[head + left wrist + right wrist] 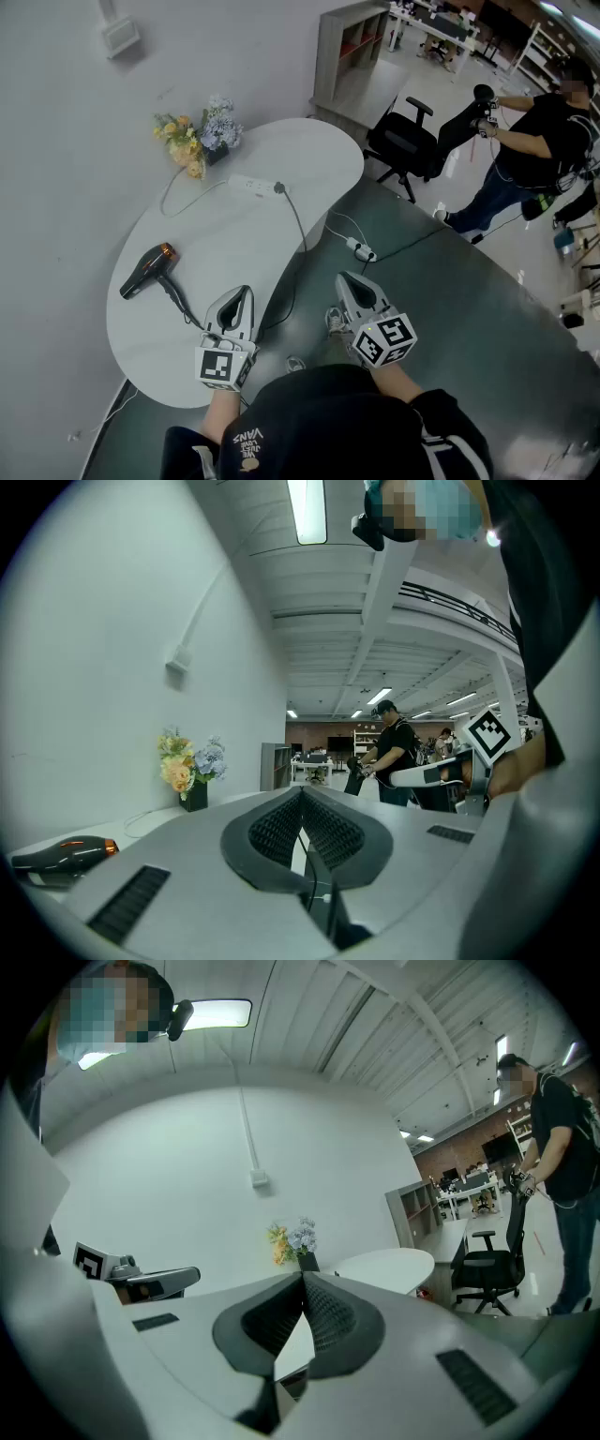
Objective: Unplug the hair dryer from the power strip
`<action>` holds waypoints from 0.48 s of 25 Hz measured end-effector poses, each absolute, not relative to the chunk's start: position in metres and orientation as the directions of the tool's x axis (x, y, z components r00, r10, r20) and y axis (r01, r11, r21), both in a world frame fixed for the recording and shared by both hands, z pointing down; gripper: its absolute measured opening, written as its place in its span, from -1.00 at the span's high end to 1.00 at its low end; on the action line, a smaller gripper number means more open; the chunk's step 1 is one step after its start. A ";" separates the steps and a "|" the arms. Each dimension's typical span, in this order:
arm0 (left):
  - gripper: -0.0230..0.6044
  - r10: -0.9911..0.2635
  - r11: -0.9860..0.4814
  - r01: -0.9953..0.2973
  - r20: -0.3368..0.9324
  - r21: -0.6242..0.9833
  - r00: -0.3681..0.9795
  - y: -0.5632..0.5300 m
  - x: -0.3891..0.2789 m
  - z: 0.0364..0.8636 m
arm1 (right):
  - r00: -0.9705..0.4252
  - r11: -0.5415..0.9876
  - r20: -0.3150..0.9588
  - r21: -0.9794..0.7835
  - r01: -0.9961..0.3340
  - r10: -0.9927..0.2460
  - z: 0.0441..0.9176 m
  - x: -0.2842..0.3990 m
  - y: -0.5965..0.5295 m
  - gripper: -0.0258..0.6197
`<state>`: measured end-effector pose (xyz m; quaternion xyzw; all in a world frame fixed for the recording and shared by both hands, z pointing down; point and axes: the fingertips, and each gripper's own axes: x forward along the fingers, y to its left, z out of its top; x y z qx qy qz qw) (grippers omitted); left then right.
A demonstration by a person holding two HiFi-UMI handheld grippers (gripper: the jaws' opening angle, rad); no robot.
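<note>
Overhead, the left hand-held gripper (242, 294) and right hand-held gripper (349, 279) hang pressed together, empty, at the desk's (309, 155) near edge. The hair dryer (147, 269) lies on the desk, plugged into the power strip (253, 185) near the flowers (197, 141).

White rounded table (234, 234) beside wall at left. Black hair dryer with copper nozzle (148, 270) on table near left edge. White power strip (255, 185) at far end, black plug (279, 188) in its right end. Vase of yellow and blue flowers (197, 139) behind strip, at far left edge. Black cord (298, 225) runs from plug toward right edge. Left gripper (242, 292) above near edge, right gripper (347, 279) right of table, over floor. Black office chair (403, 141) beyond far right edge.
</note>
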<state>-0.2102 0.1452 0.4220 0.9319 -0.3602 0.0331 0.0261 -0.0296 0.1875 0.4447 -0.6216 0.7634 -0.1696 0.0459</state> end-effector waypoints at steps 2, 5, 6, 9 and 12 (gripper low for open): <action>0.87 -0.666 -0.742 -0.670 0.081 0.029 0.741 0.144 -0.209 0.421 | -0.228 0.174 0.143 -0.319 -0.932 -0.963 0.444 -0.031 0.185 0.79; 0.87 -0.664 -0.743 -0.668 0.083 0.033 0.743 0.141 -0.206 0.422 | -0.258 0.198 0.139 -0.341 -0.919 -0.956 0.444 -0.033 0.180 0.79; 0.87 -0.665 -0.742 -0.669 0.084 0.034 0.742 0.139 -0.205 0.423 | -0.263 0.203 0.137 -0.346 -0.916 -0.955 0.445 -0.033 0.178 0.79; 0.86 -0.669 -0.739 -0.673 0.085 0.037 0.739 0.131 -0.201 0.426 | -0.265 0.204 0.138 -0.346 -0.916 -0.954 0.449 -0.028 0.168 0.78; 0.86 -0.674 -0.733 -0.679 0.090 0.040 0.733 0.124 -0.193 0.429 | -0.268 0.206 0.152 -0.333 -0.920 -0.951 0.453 -0.020 0.157 0.78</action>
